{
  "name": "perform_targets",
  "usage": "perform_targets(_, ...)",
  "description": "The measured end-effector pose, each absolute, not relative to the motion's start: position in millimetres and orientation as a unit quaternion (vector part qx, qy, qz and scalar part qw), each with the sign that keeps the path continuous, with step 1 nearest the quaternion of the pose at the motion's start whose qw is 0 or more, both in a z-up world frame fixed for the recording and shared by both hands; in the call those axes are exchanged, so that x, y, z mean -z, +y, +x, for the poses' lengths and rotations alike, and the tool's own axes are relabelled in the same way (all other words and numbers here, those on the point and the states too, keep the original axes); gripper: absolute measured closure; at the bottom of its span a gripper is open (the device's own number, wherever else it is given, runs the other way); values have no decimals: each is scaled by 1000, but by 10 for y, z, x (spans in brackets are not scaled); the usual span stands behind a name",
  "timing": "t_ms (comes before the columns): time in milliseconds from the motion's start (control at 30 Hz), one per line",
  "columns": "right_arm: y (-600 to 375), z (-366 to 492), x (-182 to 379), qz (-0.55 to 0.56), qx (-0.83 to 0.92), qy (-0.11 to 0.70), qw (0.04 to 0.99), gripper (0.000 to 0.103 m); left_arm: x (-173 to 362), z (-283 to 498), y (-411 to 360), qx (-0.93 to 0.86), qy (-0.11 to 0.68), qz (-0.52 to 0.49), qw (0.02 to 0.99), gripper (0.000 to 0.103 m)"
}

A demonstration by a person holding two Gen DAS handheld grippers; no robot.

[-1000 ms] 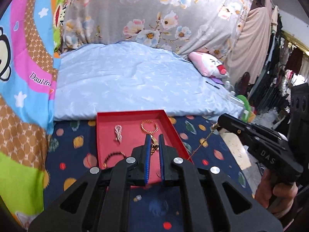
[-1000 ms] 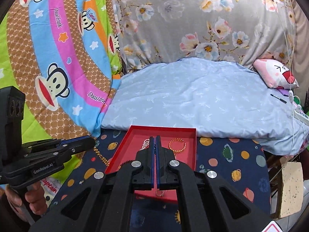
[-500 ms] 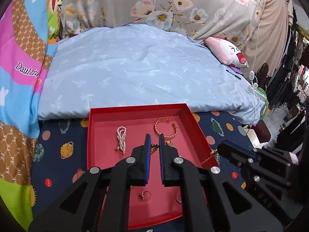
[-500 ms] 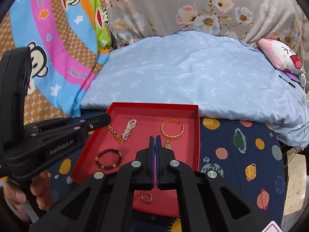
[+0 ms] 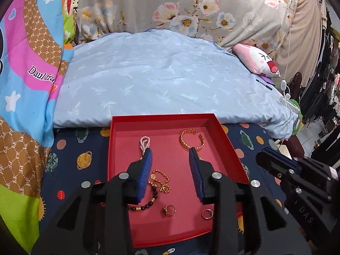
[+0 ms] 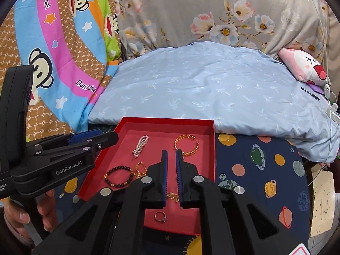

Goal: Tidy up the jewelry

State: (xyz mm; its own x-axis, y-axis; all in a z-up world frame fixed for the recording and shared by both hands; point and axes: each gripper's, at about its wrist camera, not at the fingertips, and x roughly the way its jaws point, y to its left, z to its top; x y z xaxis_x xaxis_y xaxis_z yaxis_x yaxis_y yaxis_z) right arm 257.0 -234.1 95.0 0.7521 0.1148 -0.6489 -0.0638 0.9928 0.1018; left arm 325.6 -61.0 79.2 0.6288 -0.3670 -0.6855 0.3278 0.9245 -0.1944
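Observation:
A red tray (image 5: 230, 148) (image 6: 213, 148) lies on the dark planet-print cloth. In it lie a pearl bracelet (image 5: 144, 143) (image 6: 140, 142), a gold cuff bangle (image 5: 191, 141) (image 6: 187, 145), a gold chain (image 5: 161, 180) (image 6: 140, 170), a dark bead bracelet (image 5: 146, 201) (image 6: 119, 176) and two rings (image 5: 169, 210) (image 5: 207, 213). My left gripper (image 5: 170, 156) is open and empty above the tray. My right gripper (image 6: 171, 156) is slightly open and empty; a bit of gold chain (image 6: 173, 196) lies in the tray below its fingers, and a ring (image 6: 160, 216) lies nearer.
A pale blue quilt (image 5: 165, 80) lies just behind the tray. A cartoon blanket (image 5: 25, 74) is at the left, a floral cover (image 5: 191, 6) behind, a pink plush pillow (image 5: 259, 61) at the right. The bed's right edge drops off by a cardboard piece (image 6: 320, 199).
Both grippers moved forward over the tray. The left gripper opened wide and the gold chain it held now lies in the tray. The right gripper opened a little.

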Motion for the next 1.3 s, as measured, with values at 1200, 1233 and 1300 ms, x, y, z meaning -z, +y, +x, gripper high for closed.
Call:
perform_targets(1200, -2427, 110, -306, 108, 0, 423, 899, 84, -191, 984, 51, 131, 439, 15, 889, 51)
perform_targets(1233, -2423, 79, -262, 109, 1, 427, 897, 84, -124, 938, 42, 127, 443, 15, 887, 50)
perform_targets(1300, -2419, 49, -202, 108, 4, 432, 895, 84, -52, 884, 18, 123, 447, 19, 886, 49)
